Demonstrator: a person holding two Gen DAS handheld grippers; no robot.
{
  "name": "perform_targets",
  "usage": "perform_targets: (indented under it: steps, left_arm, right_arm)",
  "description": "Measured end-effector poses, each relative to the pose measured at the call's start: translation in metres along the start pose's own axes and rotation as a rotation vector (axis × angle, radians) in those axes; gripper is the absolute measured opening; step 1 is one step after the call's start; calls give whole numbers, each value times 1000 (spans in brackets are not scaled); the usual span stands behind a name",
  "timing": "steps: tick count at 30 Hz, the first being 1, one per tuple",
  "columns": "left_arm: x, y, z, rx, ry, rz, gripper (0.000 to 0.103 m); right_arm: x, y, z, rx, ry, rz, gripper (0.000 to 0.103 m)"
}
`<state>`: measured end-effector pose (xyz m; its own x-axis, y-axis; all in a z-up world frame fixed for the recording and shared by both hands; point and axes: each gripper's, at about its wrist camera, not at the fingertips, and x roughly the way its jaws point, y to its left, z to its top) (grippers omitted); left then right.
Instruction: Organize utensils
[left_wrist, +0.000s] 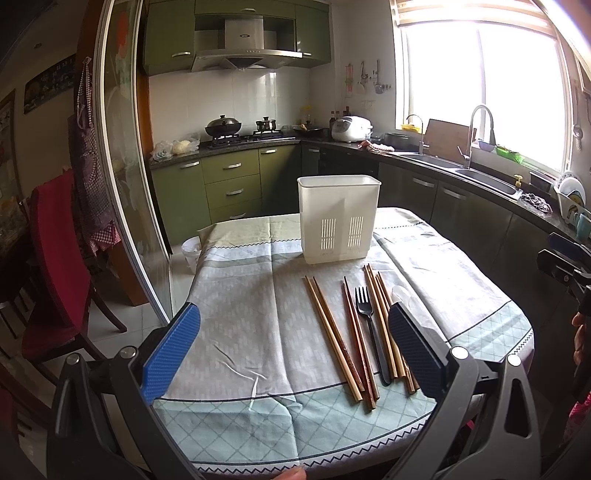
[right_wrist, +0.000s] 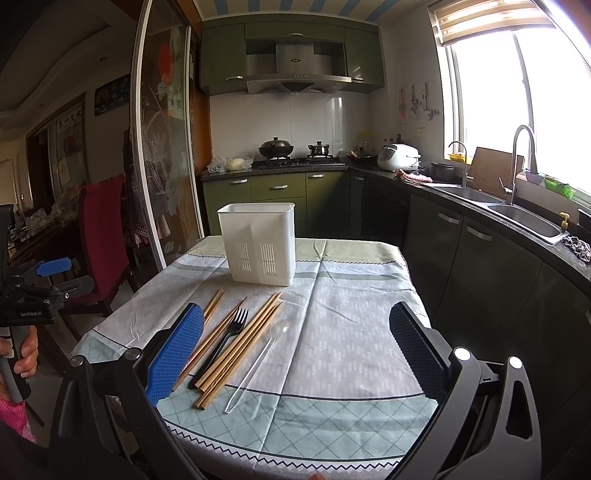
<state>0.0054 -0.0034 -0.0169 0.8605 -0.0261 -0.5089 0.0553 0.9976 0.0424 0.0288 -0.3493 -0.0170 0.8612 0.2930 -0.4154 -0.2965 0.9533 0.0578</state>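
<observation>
Green kitchen cabinets ring the cloth-covered table (left_wrist: 236, 332) before me. My left gripper (left_wrist: 295, 350) and right gripper (right_wrist: 297, 350) both hover above its near edge, jaws spread wide, holding nothing. On the cloth lie wooden chopsticks (left_wrist: 332, 332), a black fork (left_wrist: 369, 325) and a clear spoon (right_wrist: 258, 362), side by side. Beyond them the white utensil holder (left_wrist: 338, 218) stands upright.

White holder (left_wrist: 338, 218), blk fork (left_wrist: 367, 317), brown chopsticks (left_wrist: 332, 339), blue fingers (left_wrist: 171, 354).
</observation>
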Motion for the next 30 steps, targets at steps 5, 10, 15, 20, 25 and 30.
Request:
perform_targets:
  steps: [5,10,15,20,25,30]
  left_arm:
    - [3,-1,1,2,6,3,97]
    - [18,0,8,5,41,1,97]
    - [50,-4,17,24,102,-1,97]
    - [98,-12,31,40,258,-61,97]
    - [152,-22,44,40,464,-122,97]
    - [200,-37,42,16,650,-184,97]
  right_arm:
    - [1,0,4,1,10,-3,99]
    - [6,-3,4,5,27,-3,99]
    - [20,-12,5,7,62,-3,99]
    - [45,-27,11,4,138,-1,99]
    - [82,-45,15,74,322,46,99]
    - [107,-63,16,145,435,70,99]
